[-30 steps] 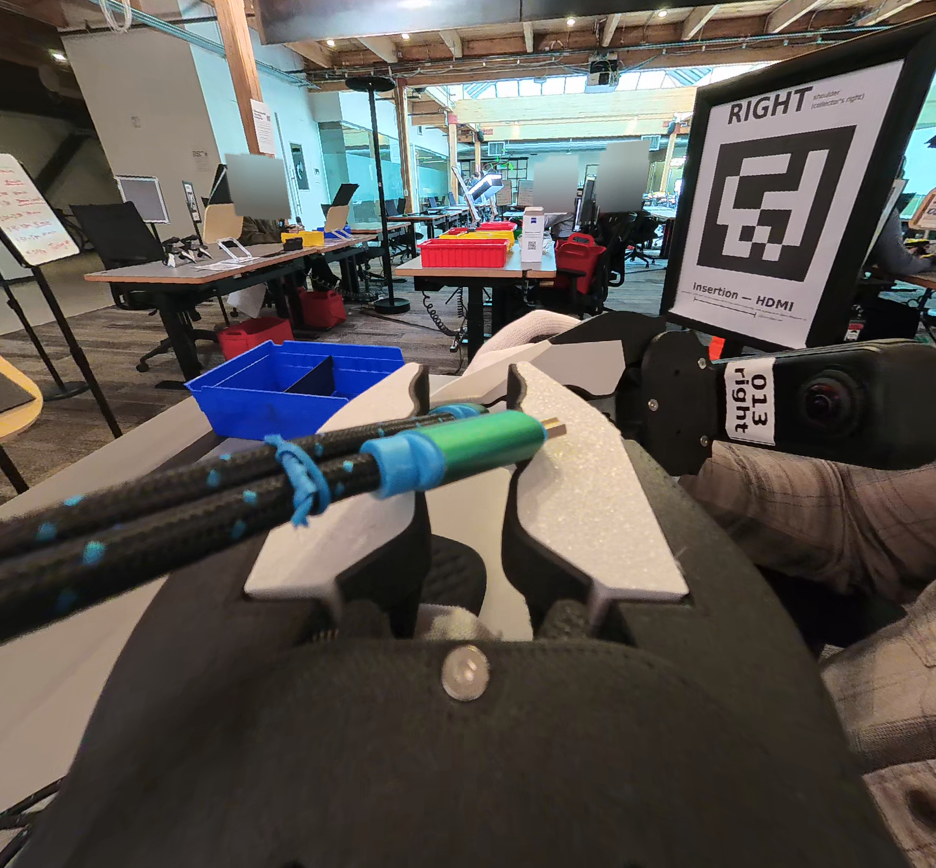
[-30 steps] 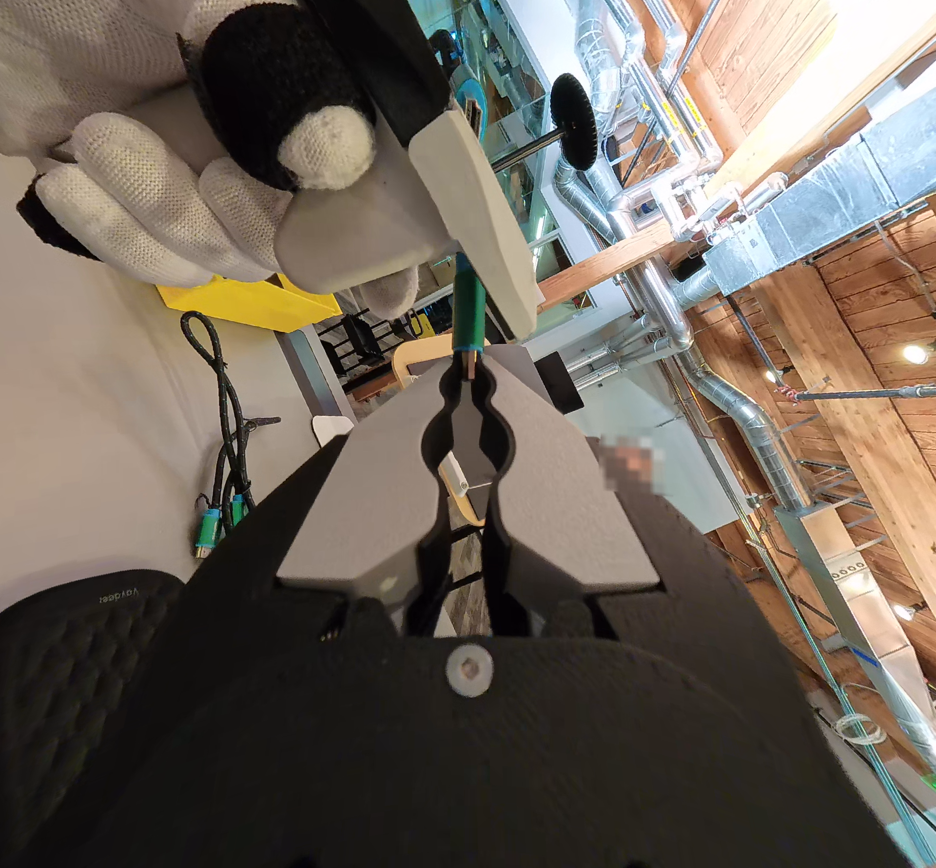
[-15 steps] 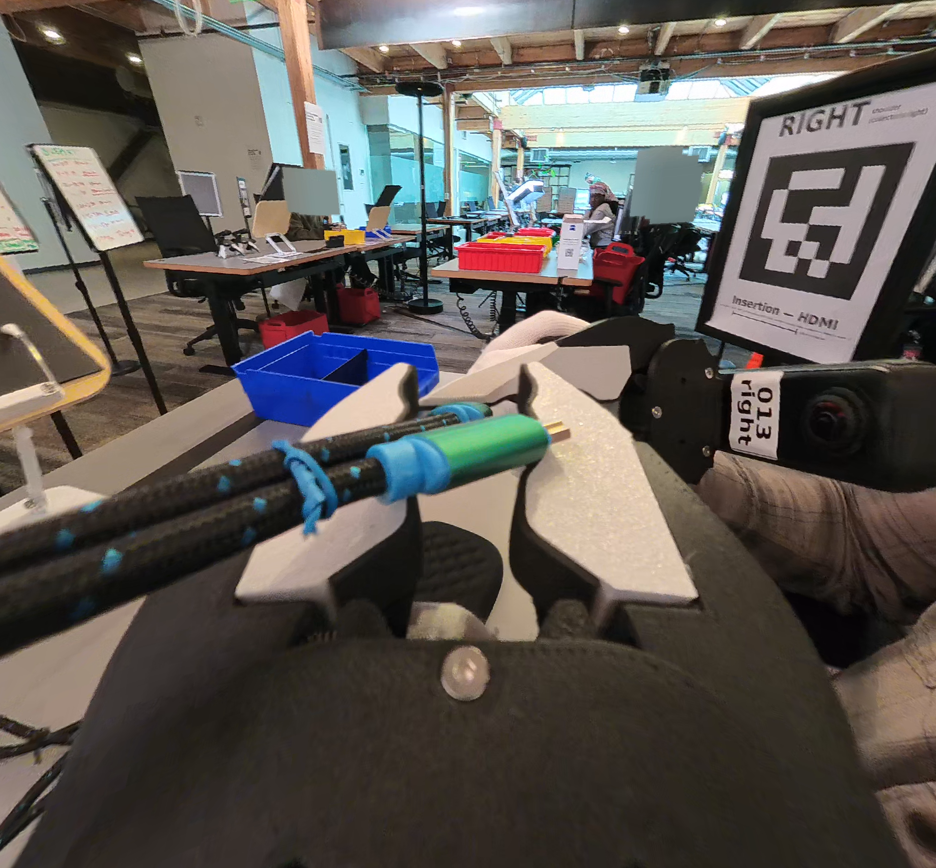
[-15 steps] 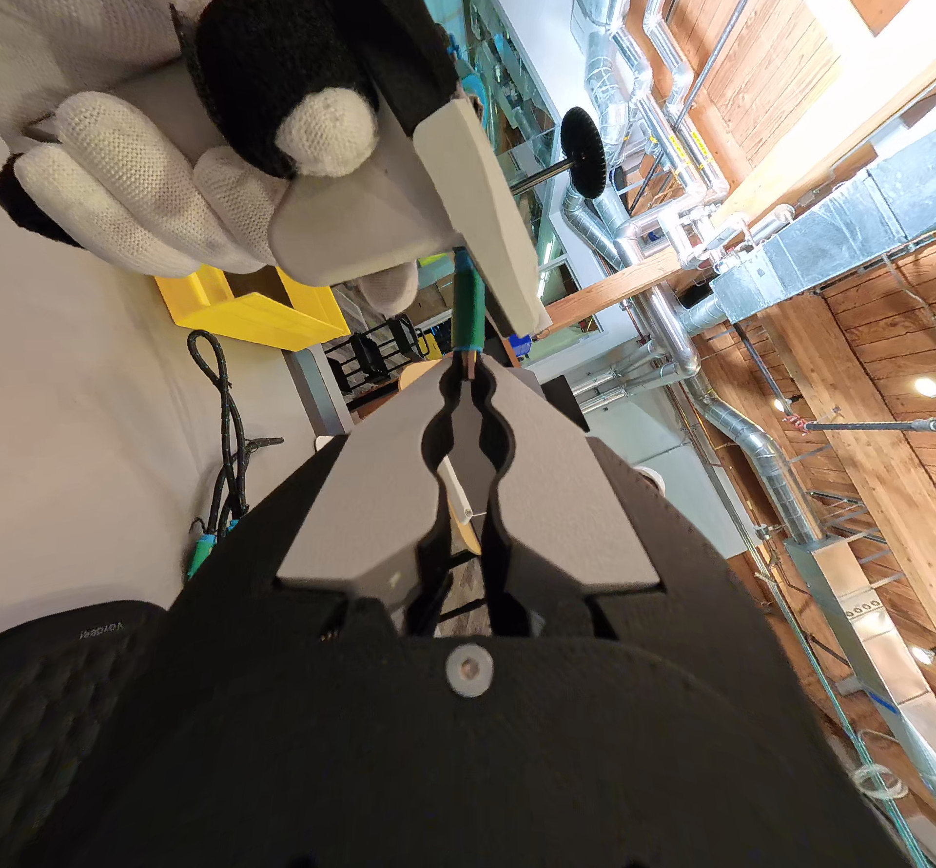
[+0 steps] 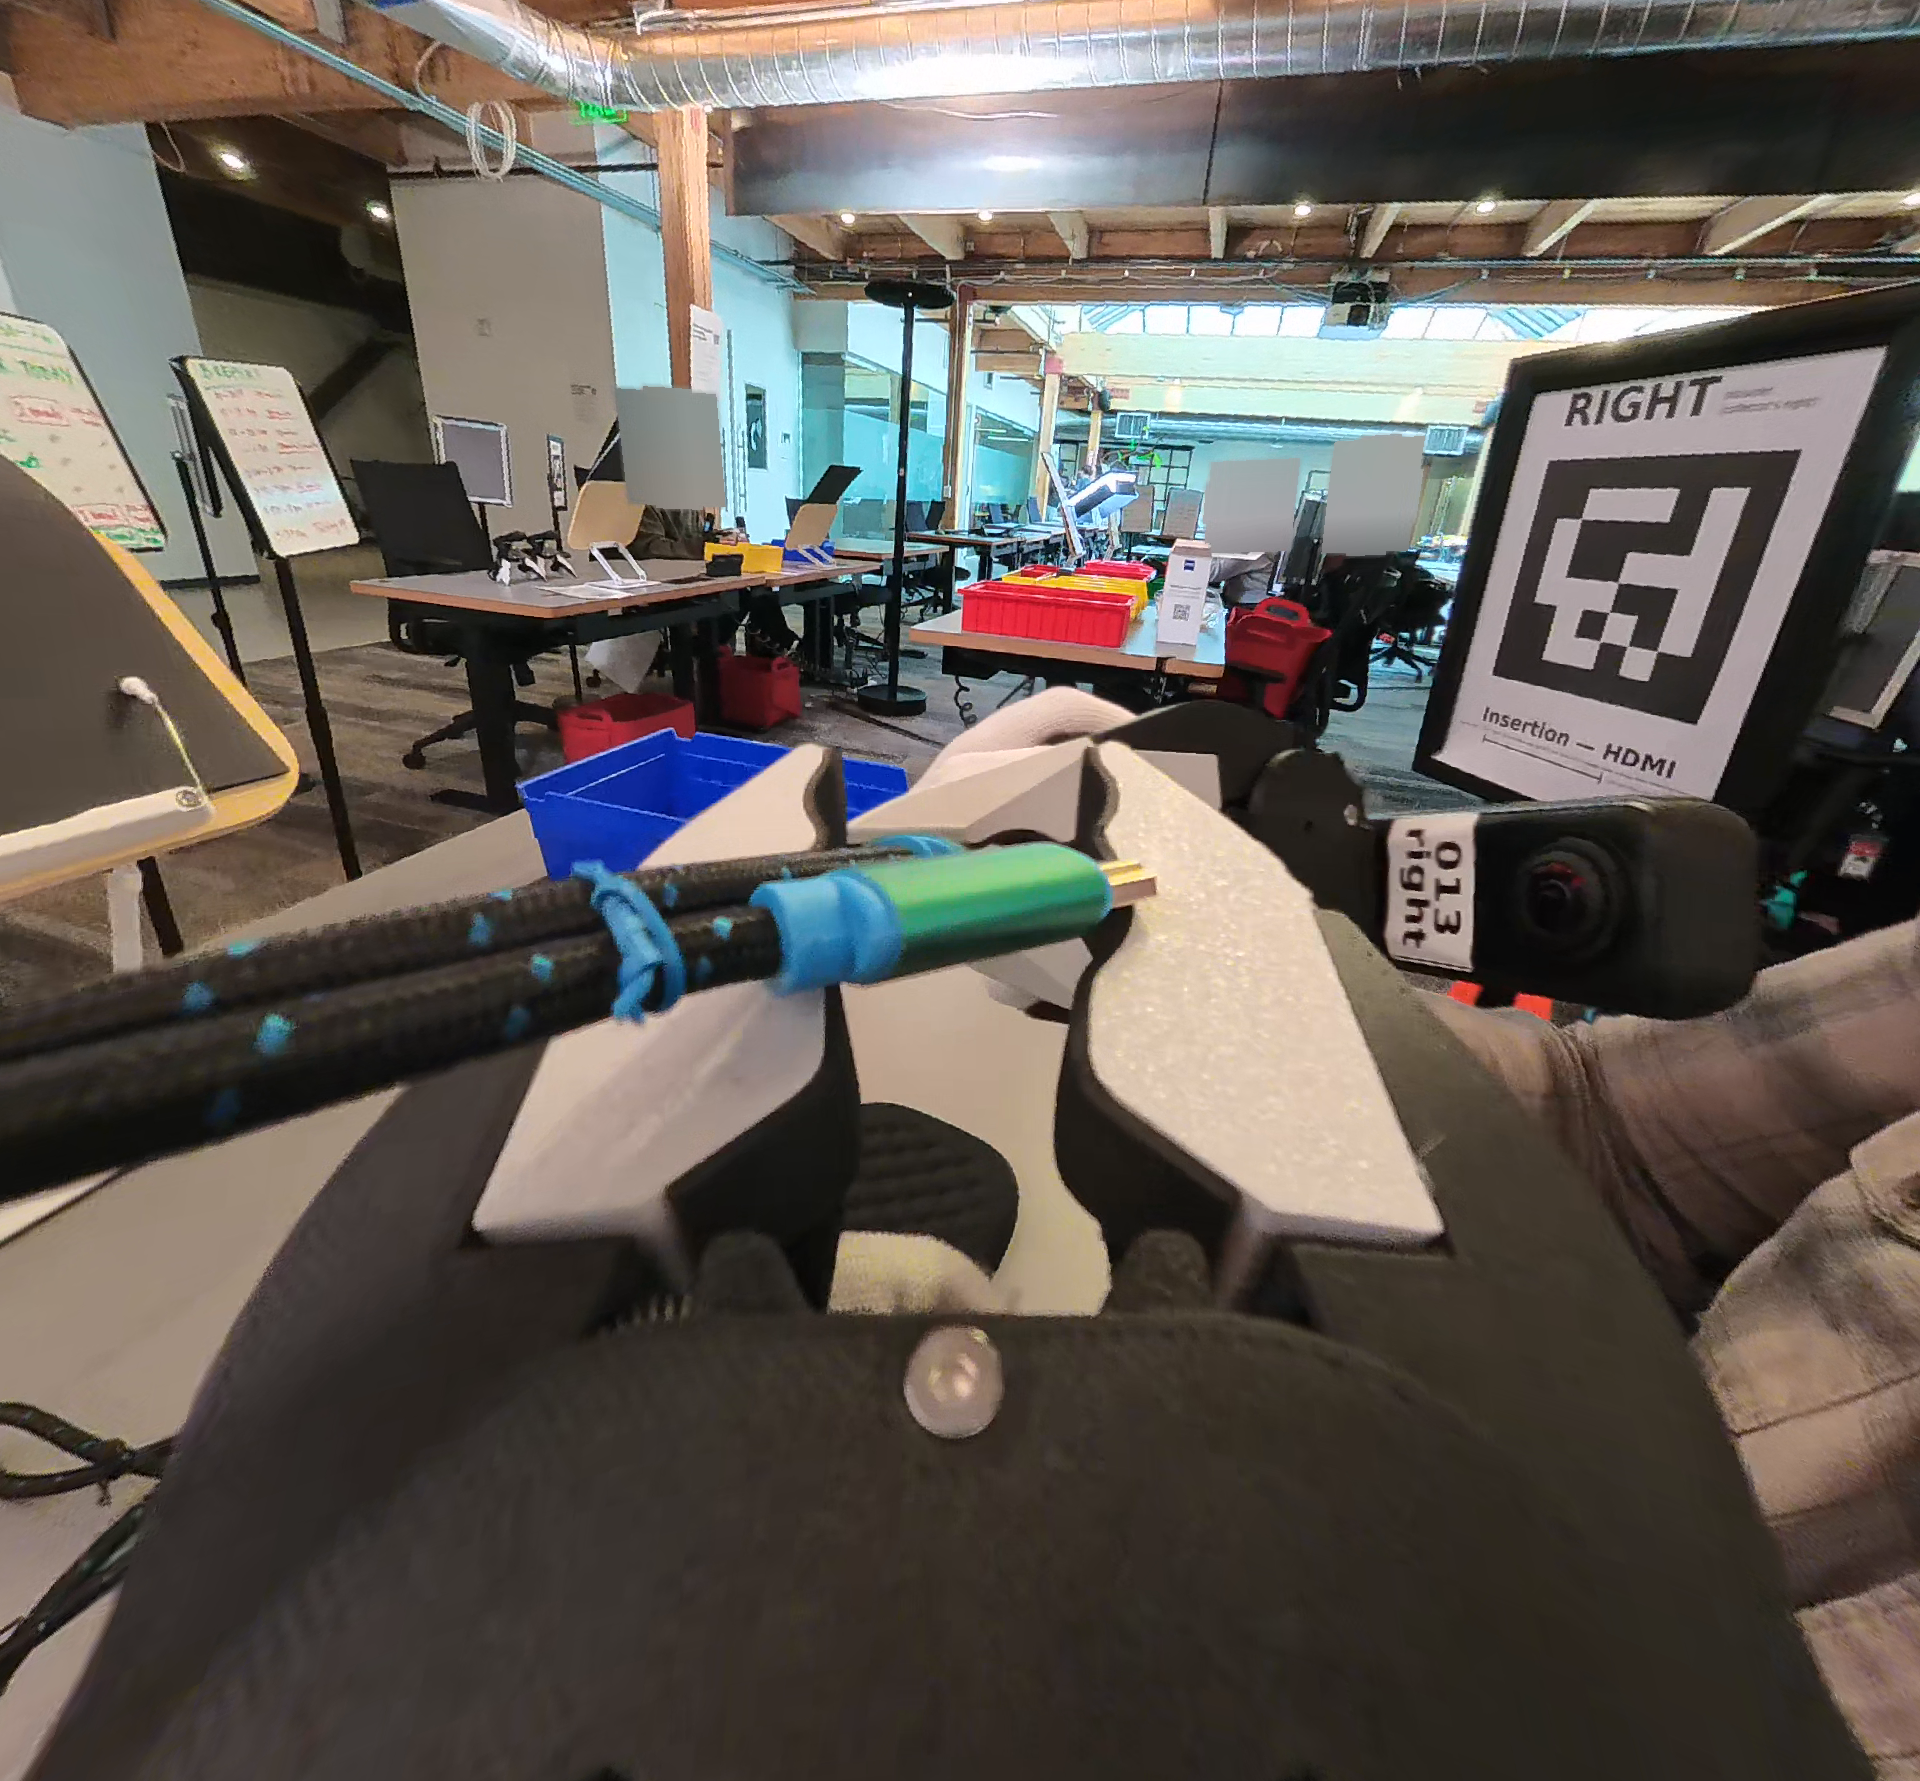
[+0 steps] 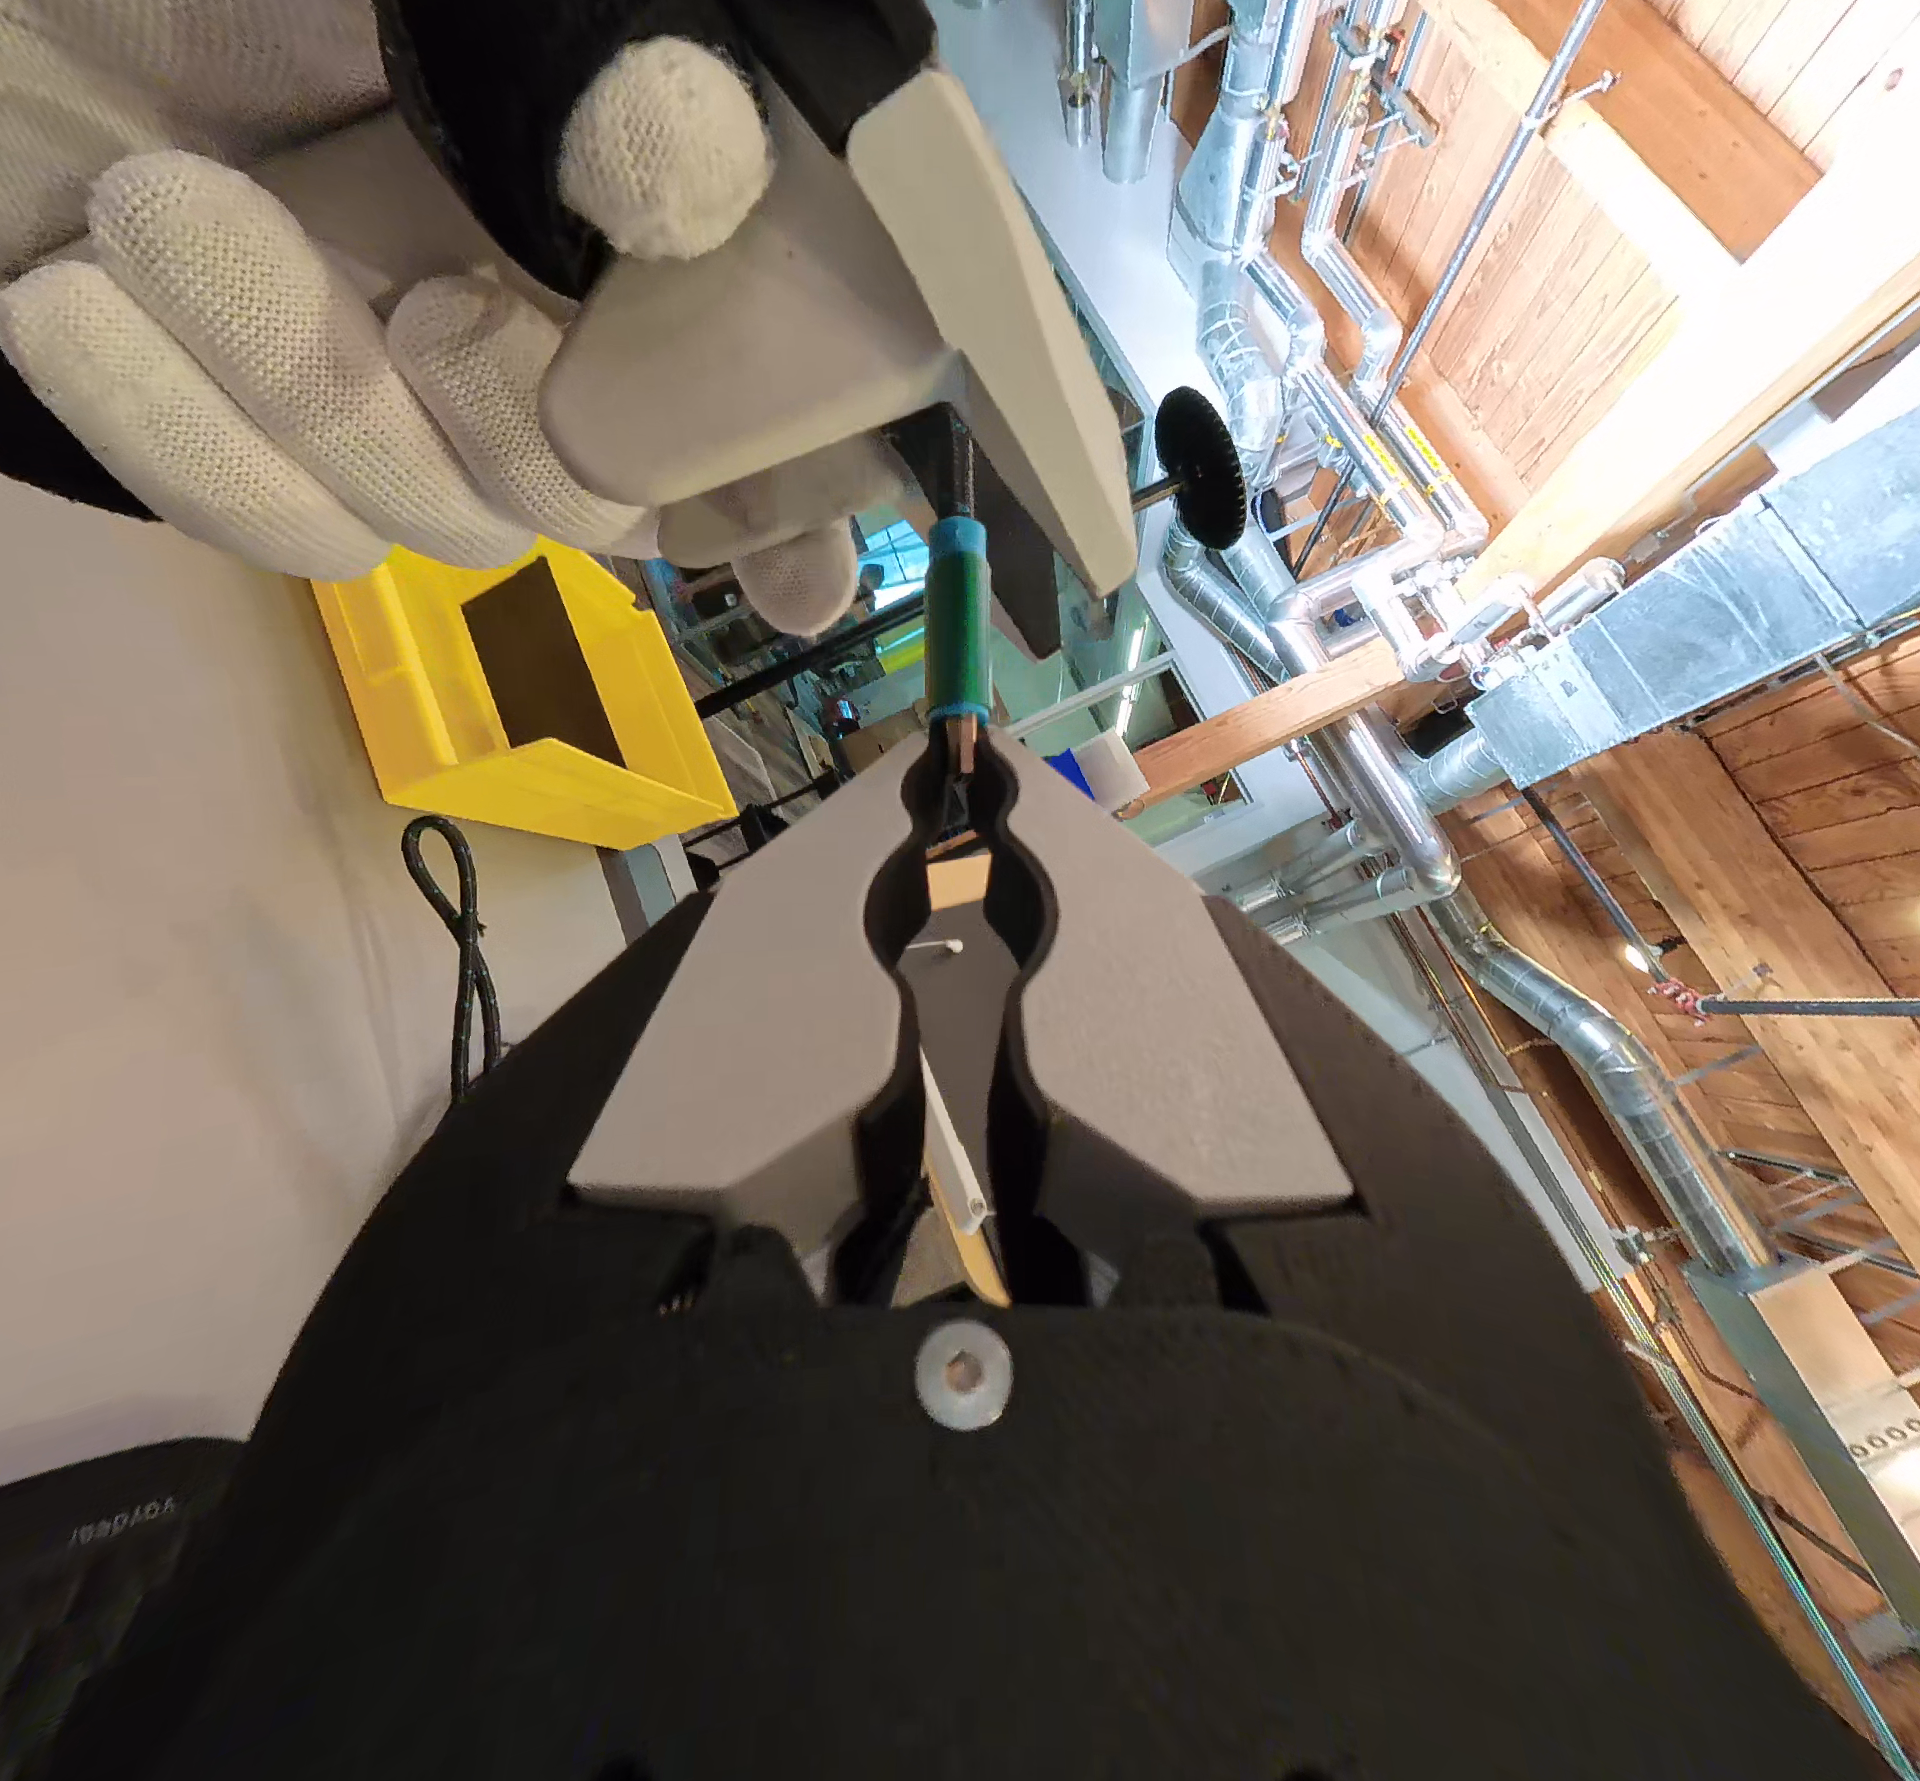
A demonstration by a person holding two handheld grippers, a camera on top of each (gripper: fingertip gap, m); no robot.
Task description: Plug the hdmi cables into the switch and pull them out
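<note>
HDMI plug, green shell with blue collar, is held up in the air between the two grippers, gold metal tip pointed at the right gripper. The tip is pinched between the right gripper's fingertips; jaws are nearly closed, only the tip's width left between them. The black braided HDMI cable with blue flecks is seen running off to the left, laid across the top of the left gripper's left finger. A second braided cable is bound to it by a blue tie; its own blue collar is just visible behind the first plug. Left gripper's jaws are spread well apart and nothing is clamped; the plug sits over the gap, not squeezed. In the right wrist view the left gripper is seen held by a white gloved hand, with the plug coming out from between its fingers. No switch is seen in either view. A blue bin is seen beyond the left gripper. A yellow bin and another black cable loop are lying on the white table. A framed black-and-white marker sign stands to the right. A plaid sleeve is seen beneath it.
</note>
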